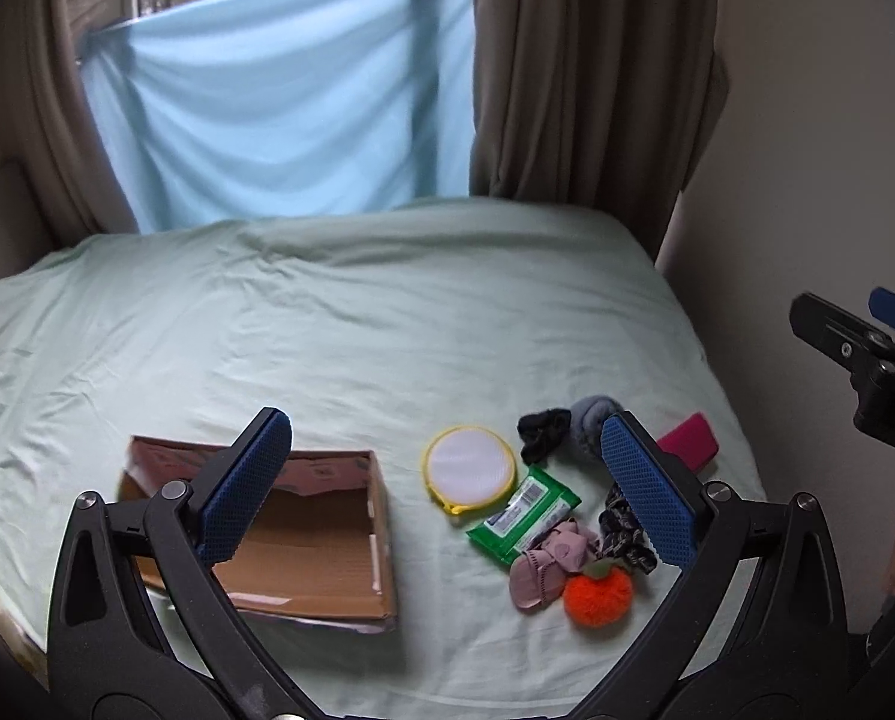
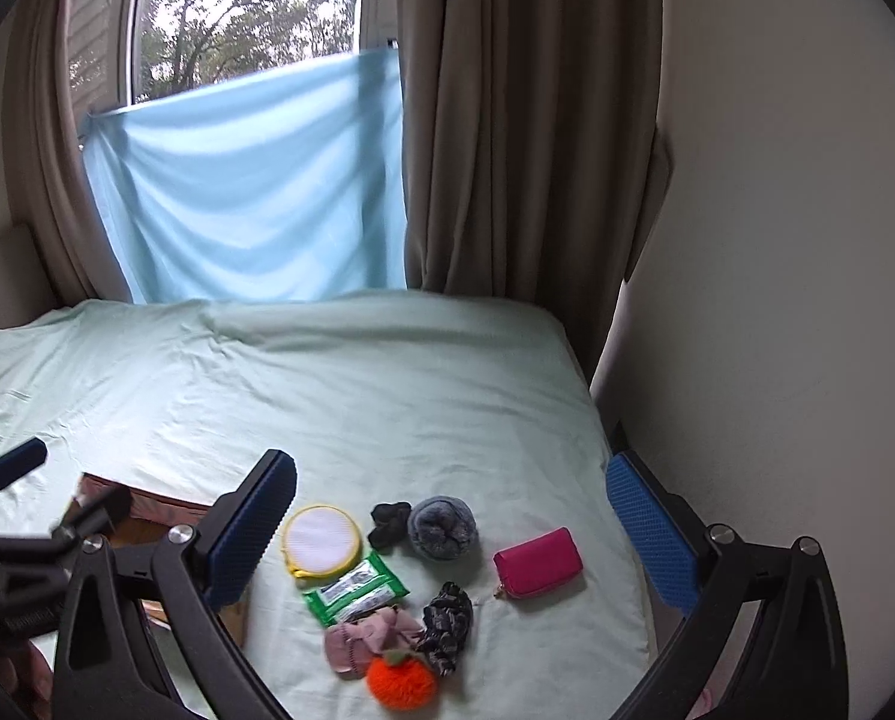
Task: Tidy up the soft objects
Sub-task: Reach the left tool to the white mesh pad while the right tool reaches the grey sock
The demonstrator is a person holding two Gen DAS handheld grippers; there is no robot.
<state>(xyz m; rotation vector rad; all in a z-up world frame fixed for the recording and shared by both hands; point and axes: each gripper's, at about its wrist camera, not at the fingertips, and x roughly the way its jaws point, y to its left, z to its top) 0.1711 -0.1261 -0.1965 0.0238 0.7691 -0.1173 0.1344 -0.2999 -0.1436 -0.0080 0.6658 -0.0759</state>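
Nearest my right gripper [image 2: 450, 546] lies the orange pompom [image 2: 401, 683], low and centred between its spread, empty fingers. It touches a pink fabric piece [image 2: 366, 639] on its left and a dark patterned scrunchie [image 2: 447, 627] on its right. Just beyond sit a green wipes packet [image 2: 356, 595], a round white pad with a yellow rim [image 2: 321, 539], a black scrunchie [image 2: 387, 522], a grey fluffy ball [image 2: 443, 527] and a magenta pouch [image 2: 538, 561]: eight loose items, one of each.

They form one cluster on the pale green bedsheet [image 2: 387, 396]. One cardboard box [image 1: 321, 546], open-topped with nothing visible inside, lies to the cluster's left, apart from it, its long side running roughly left to right.

My left gripper [image 1: 447, 480] also hangs wide apart and holds nothing; its left finger overlaps the box in view, while its right finger covers part of the grey ball.

I judge that nothing has gone in yet. The cluster lies ahead of and below the right gripper, so that hand is nearer the items, while the left is nearer the box. The packet's long axis runs diagonally, as does the pouch's. Behind hang two brown curtains [image 2: 507, 120] and one blue cloth [image 2: 249, 180].
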